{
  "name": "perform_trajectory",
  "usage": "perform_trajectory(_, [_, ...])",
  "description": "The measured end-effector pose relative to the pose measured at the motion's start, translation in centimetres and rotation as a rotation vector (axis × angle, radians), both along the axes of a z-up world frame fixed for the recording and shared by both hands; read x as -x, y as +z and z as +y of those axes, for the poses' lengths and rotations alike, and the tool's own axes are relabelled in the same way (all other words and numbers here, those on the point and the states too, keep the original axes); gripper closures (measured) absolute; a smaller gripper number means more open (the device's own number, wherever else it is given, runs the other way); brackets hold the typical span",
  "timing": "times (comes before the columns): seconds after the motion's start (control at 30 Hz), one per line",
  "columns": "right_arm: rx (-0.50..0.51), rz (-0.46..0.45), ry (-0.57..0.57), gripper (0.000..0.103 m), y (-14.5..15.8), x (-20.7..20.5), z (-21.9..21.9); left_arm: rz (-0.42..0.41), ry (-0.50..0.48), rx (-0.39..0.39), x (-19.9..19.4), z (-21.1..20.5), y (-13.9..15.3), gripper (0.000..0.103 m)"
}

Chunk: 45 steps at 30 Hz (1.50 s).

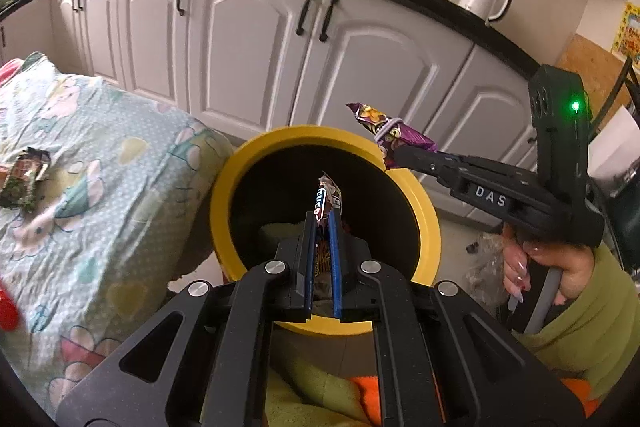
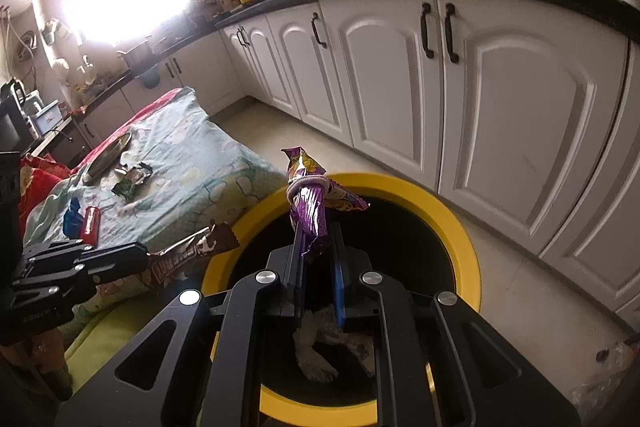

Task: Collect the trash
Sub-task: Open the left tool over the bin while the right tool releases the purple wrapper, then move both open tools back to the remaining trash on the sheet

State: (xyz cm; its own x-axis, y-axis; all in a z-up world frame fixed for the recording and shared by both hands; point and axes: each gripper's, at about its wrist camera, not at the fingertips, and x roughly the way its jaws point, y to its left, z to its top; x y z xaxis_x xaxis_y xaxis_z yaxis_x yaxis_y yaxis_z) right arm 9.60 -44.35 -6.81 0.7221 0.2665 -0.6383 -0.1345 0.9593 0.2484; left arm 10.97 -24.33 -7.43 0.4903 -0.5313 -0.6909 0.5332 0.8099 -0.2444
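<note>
Two wrappers are held over the bin. Left gripper [image 1: 322, 227] has its fingers [image 1: 308, 259] pinched narrow on a brown wrapper [image 1: 326, 195], which sticks up from the tips above the bin [image 1: 424, 211] opening. Right gripper [image 2: 316, 247] is likewise clamped on a purple wrapper [image 2: 310, 211], gripped at its lower end; the top is bunched and tied with a pale band. It sits at the bin's far rim in the left view, over the opening in the right view. Bin is yellow-rimmed, dark inside, with something pale and soft at the bottom; hard to tell what.

Handling guess: both wrappers look light, thin, crinkly foil, floppy and a bit slippery. Pinch a flat end or edge and they hold fine. On release they may cling to the pads or flutter, so drop well inside the rim.

Bed [image 2: 192, 147] to the left of the bin carries more trash: a green wrapper [image 2: 130, 181], a red one [image 2: 90, 225], a blue scrap [image 2: 72, 219], plus a metal plate [image 2: 108, 157]. Cabinets [image 2: 520, 87] behind.
</note>
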Motion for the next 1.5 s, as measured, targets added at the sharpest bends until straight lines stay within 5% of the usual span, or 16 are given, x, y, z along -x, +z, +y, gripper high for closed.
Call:
perform_trajectory(0.57, [-0.048,0.085,-0.027,0.091,-2.4,-0.6,-1.8,0.075,-0.029,-0.033,-1.2,-1.6,-2.4,0.1])
perform_trajectory(0.77, [-0.055,0.085,-0.042,0.074,-2.5,-0.6,-2.1,0.075,-0.006,-0.018,-1.3,-1.0,-2.4,0.07])
perform_trajectory(0.87, [-0.061,0.078,-0.054,0.063,-2.4,-0.4,-2.4,0.06,0.013,-0.012,-1.3,-0.6,-2.0,0.05])
perform_trajectory(0.93, [-0.061,0.074,-0.061,0.06,-2.3,-0.4,-2.5,0.054,0.035,0.002,-1.4,0.0,-1.7,0.028])
perform_trajectory(1.03, [-0.06,0.067,-0.064,0.052,-2.0,-0.4,-2.5,0.031,0.073,0.01,-1.4,1.0,-1.1,0.016])
perform_trajectory(1.5, [-0.015,-0.029,-0.033,0.031,1.4,0.2,0.6,-0.103,0.289,-0.02,-0.5,6.6,2.2,0.011])
